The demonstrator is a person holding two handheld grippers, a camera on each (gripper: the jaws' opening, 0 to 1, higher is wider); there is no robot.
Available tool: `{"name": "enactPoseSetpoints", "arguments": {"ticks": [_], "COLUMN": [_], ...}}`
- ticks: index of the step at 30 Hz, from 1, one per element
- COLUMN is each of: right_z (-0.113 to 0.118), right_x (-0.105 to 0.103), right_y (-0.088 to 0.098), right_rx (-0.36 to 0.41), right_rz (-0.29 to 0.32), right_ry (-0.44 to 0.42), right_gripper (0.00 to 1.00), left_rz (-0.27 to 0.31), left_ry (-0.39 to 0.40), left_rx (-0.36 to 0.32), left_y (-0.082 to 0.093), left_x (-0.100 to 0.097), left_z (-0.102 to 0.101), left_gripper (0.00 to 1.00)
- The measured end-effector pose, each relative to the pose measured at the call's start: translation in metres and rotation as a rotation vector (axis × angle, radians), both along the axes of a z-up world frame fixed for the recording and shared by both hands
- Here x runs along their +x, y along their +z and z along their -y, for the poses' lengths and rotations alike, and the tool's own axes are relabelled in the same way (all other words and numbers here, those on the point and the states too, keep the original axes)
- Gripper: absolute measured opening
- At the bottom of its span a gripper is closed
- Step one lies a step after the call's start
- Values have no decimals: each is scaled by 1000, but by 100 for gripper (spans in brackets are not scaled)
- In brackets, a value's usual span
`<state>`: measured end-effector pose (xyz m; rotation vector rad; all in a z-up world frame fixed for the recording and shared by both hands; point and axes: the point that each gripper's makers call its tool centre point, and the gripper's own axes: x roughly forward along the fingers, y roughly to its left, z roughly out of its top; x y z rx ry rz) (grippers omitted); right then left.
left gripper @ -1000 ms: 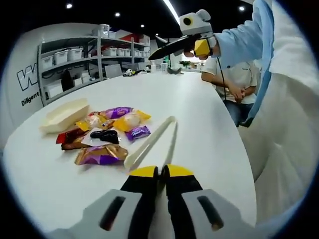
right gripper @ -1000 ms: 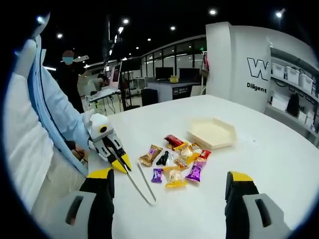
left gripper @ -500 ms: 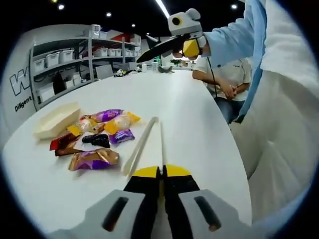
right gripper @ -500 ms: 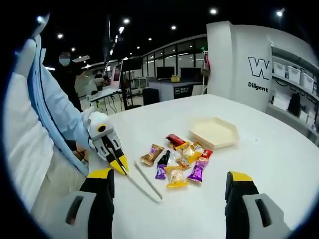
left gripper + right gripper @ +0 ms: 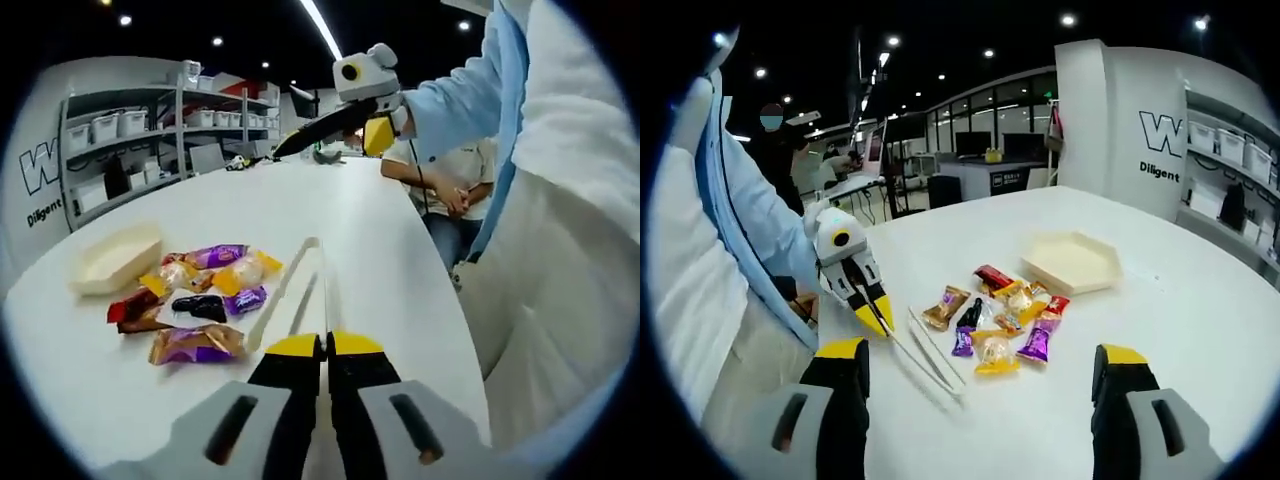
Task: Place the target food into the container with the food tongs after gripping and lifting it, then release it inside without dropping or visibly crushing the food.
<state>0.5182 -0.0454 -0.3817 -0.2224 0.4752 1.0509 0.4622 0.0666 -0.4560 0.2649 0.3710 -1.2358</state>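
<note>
White tongs [image 5: 296, 294] lie on the pale surface [image 5: 380, 230], their near end pinched between the pressed-together jaws of the left gripper [image 5: 324, 347]. Wrapped sweets [image 5: 995, 318] sit in a loose heap at about 10 o'clock from that gripper, with the cream tray [image 5: 1072, 263] just beyond them. In the right gripper view, the right gripper [image 5: 980, 362] hangs above the surface, jaws spread wide and holding nothing.

glossy foil candy wrappers [image 5: 196, 343], matt cream tongs [image 5: 290, 297], smooth white table [image 5: 1200, 300]
</note>
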Motion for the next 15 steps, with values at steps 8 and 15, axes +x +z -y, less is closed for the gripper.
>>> {"name": "enactPoseSetpoints", "arguments": {"ticks": [8,15], "right_z": [-2,-9], "right_x": [0,-2], "right_y": [-1,-2], "right_rx": [6,19], "right_rz": [-2,-9], "right_ry": [8,35], "right_gripper": [94,94], "left_rz": [22,42], "left_ry": [25,21], "left_rx": [-90,-150], "left_y": [29,54], "left_x": [10,13], "left_z": [0,4], "left_gripper": [0,0]}}
